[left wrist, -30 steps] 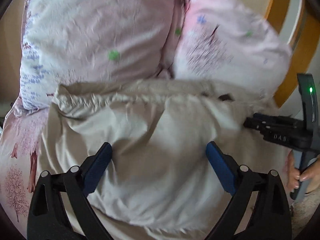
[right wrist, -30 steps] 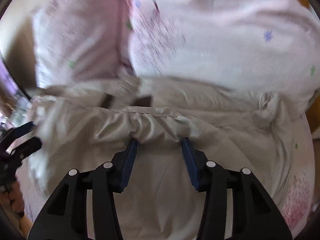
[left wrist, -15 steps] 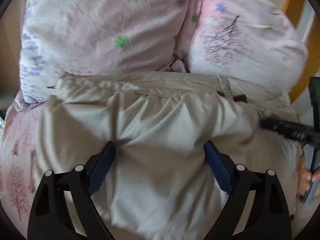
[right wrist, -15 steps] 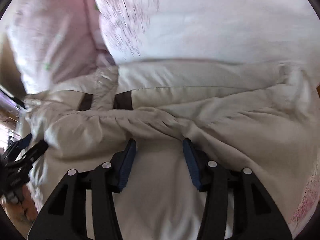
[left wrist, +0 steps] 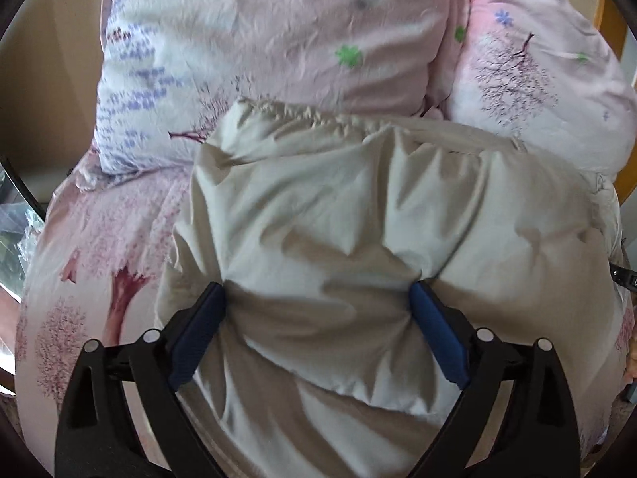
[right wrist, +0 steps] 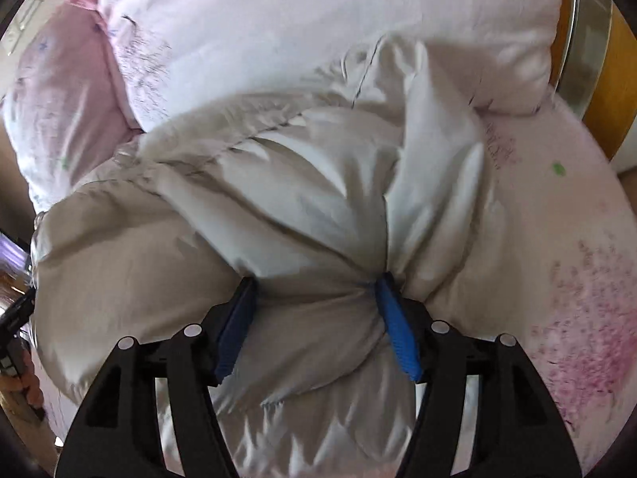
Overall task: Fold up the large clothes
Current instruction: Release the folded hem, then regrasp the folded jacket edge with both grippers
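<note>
Garment: a large beige garment (left wrist: 358, 219) lies bunched on the bed, its gathered elastic edge (left wrist: 302, 113) turned toward the pillows; the fabric is puffed and creased, with deep folds running toward both of my tools.
My left hand-held gripper (left wrist: 318, 306): jaws spread wide and opening; a broad mound of the beige cloth sits between the blue pads (left wrist: 434, 330), and the cloth dents in at each pad, so the pads touch it at the sides. I cannot tell whether they truly squeeze it.
My right hand-held gripper (right wrist: 314, 298): jaws partway apart and opening; a thick wad of the same garment (right wrist: 302, 207) is gathered between the blue pads (right wrist: 394, 326), with creases fanning out from both pad tips. The cloth touches both pads.
Bed: a pink sheet with a tree print (left wrist: 91, 279) covers it; bare sheet shows to the left of the garment in the left view and to the right in the right view (right wrist: 565, 247).
Pillows: two in matching pink print, one (left wrist: 258, 40) beside the other (left wrist: 529, 71), both just beyond the garment's far edge and touching it.
Other tool in view: the left gripper's black body shows at the left rim of the right view, beside the garment.
Bed frame: an orange wooden piece (right wrist: 613, 91) stands past the pillow at the right.
</note>
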